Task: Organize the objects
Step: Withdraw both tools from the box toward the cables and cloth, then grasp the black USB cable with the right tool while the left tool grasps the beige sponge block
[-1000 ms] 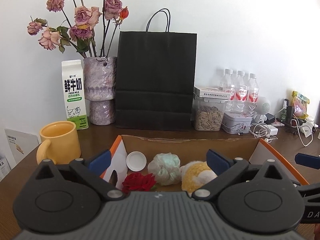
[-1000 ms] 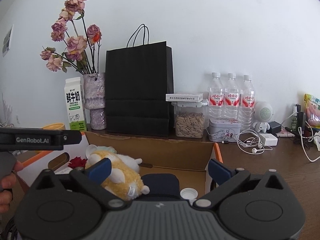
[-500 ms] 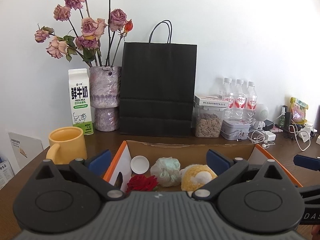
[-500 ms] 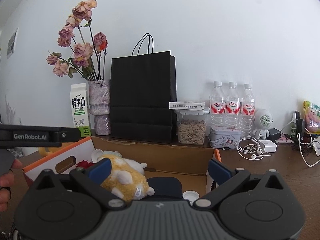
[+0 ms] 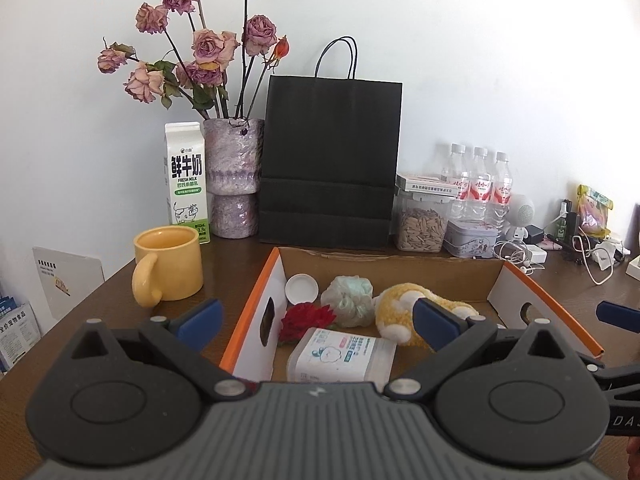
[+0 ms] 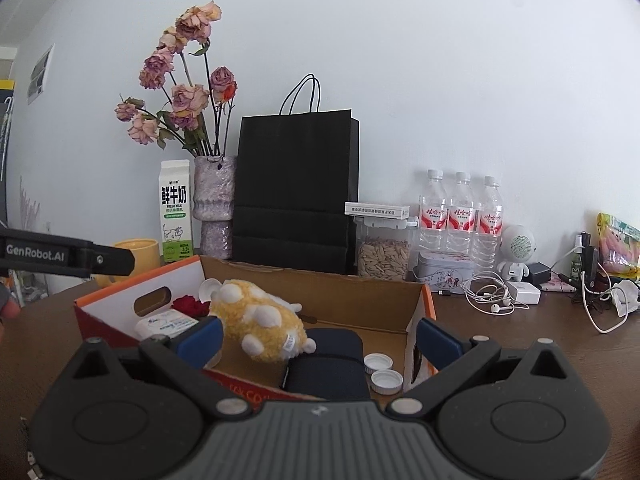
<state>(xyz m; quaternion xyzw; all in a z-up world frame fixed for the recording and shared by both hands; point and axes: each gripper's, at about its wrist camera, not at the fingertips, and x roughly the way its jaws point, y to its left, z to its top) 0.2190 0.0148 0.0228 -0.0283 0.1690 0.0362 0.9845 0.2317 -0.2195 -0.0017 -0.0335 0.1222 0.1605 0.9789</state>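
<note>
An orange-edged cardboard box (image 5: 392, 274) holds a white cap (image 5: 302, 288), a pale green mesh ball (image 5: 352, 300), a yellow plush toy (image 5: 402, 312), a red fabric rose (image 5: 306, 318) and a tissue pack (image 5: 342, 356). My left gripper (image 5: 316, 320) hovers open above the box's near left side, holding nothing. In the right wrist view the box (image 6: 340, 292) also shows a dark blue pouch (image 6: 332, 360) and two white caps (image 6: 382, 372) beside the plush toy (image 6: 256, 320). My right gripper (image 6: 319, 340) is open and empty over the near right part.
A yellow mug (image 5: 168, 262) stands left of the box. Behind are a milk carton (image 5: 186, 182), a vase of dried roses (image 5: 234, 178), a black paper bag (image 5: 330, 160), a seed jar (image 5: 424, 224), a tin and water bottles (image 5: 478, 188). Cables and small gadgets (image 6: 500, 294) lie at the right.
Both grippers have risen and drawn back from the box, so the tissue pack and more of the box floor now show. Both stay open and empty.
</note>
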